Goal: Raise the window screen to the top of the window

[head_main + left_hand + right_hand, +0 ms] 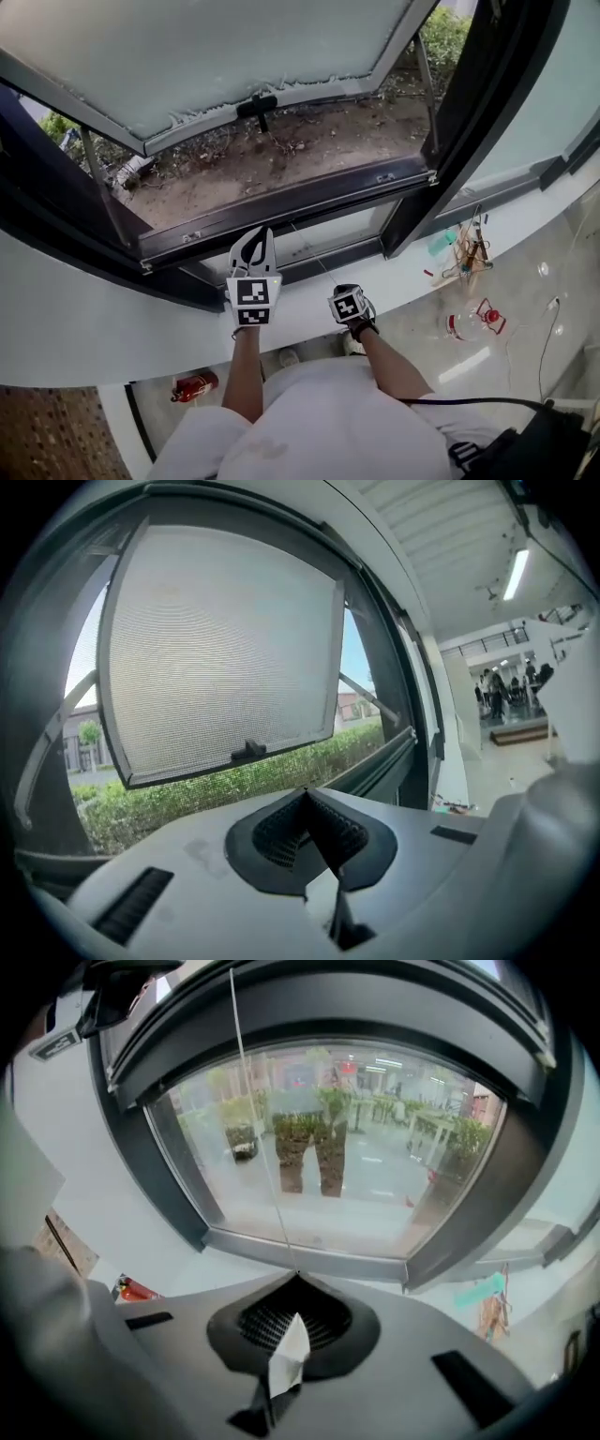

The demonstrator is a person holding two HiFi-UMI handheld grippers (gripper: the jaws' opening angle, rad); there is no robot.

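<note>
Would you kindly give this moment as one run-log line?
left gripper shut, empty | right gripper shut on cord | window open

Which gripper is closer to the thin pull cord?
Right. The right gripper is clamped on the pull cord; the left gripper sits apart, to its left.

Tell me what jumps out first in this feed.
The open window sash, swung outward over bare ground, fills the head view's top. A thin cord runs down into the shut right gripper. A red fire extinguisher lies on the floor, lower left.
</note>
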